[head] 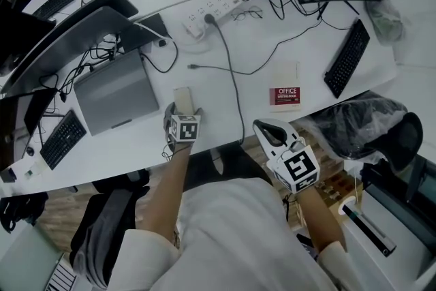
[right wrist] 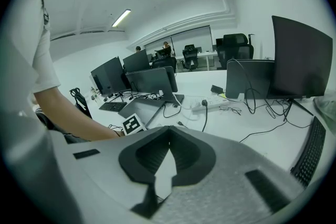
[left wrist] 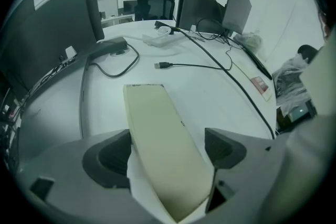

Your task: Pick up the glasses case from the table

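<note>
Left jaws: closing on the glasses case [left wrist: 163,149] across its narrow width, with both dark pads of the left gripper [left wrist: 167,165] seeming to be pressing its long sides.
Case position: pointing away along the jaws, near the front edge of the table [head: 272,44], between the grey laptop [head: 116,92] and the black cable [head: 235,92]; not showing clearly whether it is resting on the table or just lifted off it.
Seen from the head: pale case [head: 182,101] sticking out ahead of the left gripper [head: 182,112].
Right jaws: pressing together on nothing, right gripper [right wrist: 169,136] taking no part, hanging off the table edge by the person's body [head: 271,131].
Step in hand: judging by the grip, securing the case and starting the lift.
Doing it well: holding the squeeze even, as the grip is sitting at the near end and the long free end is likely wanting to dip; raising straight up rather than dragging; steering clear of the cable and the laptop edge.
Writing: "OFFICE" showing in white on the red label of a pale pad [head: 284,93]; the smaller line beneath being too small to read.
Case markings: nothing readable showing on the case.
</note>
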